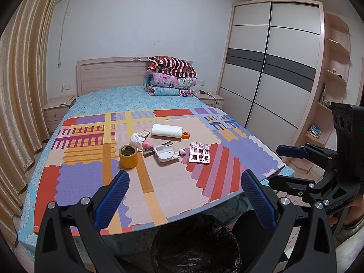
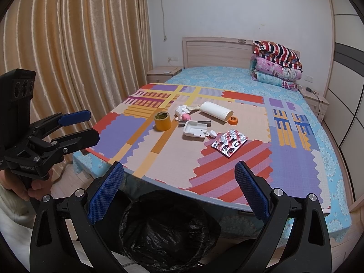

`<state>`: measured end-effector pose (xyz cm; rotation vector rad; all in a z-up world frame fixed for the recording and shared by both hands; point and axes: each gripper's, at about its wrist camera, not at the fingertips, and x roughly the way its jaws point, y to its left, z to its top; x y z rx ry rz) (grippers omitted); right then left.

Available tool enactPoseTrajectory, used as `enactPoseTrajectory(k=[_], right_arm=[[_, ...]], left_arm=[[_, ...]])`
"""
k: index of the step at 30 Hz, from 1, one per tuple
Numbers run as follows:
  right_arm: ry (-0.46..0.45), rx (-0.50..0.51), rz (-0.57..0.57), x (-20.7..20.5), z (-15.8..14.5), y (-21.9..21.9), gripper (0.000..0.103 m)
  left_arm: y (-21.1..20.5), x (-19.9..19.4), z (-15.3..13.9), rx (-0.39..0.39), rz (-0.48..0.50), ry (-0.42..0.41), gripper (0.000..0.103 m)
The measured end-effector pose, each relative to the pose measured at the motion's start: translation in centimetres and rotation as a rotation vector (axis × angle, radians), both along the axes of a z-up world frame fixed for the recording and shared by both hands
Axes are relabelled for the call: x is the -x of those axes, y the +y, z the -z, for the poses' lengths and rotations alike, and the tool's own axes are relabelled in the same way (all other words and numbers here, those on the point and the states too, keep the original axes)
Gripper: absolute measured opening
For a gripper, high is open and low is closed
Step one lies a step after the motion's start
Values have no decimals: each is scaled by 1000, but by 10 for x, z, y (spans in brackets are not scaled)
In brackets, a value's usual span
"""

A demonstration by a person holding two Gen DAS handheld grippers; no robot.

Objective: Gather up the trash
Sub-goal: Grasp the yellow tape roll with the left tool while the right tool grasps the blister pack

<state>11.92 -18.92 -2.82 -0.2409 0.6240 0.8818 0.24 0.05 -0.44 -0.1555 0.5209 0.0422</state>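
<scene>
While the trash lies clustered mid-mat, a crumpled tissue (image 1: 136,139) touches a pink ball (image 1: 147,145) beside a yellow tape roll (image 1: 128,156); an open white case (image 1: 165,154), a blister pack (image 1: 200,152), a paper roll (image 1: 167,131) and an orange cap (image 1: 186,135) sit near. The patterned mat (image 1: 173,182) covers the bed (image 1: 127,97). A black-lined bin (image 2: 168,229) stands below its near edge. The left claw (image 1: 185,195) and right claw (image 2: 179,187) both hover empty above the bin, fingers spread apart.
</scene>
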Motion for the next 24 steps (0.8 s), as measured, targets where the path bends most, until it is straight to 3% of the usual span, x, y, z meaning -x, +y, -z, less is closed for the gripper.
enactPoseTrajectory(k=[8,24], right_arm=[[33,14,7,-17,4,13,99],[115,77,117,-105,56,59,98]], left_arm=[[16,-19,11,-4,-33,38,95],[69,-87,52,0,-107,146,95]])
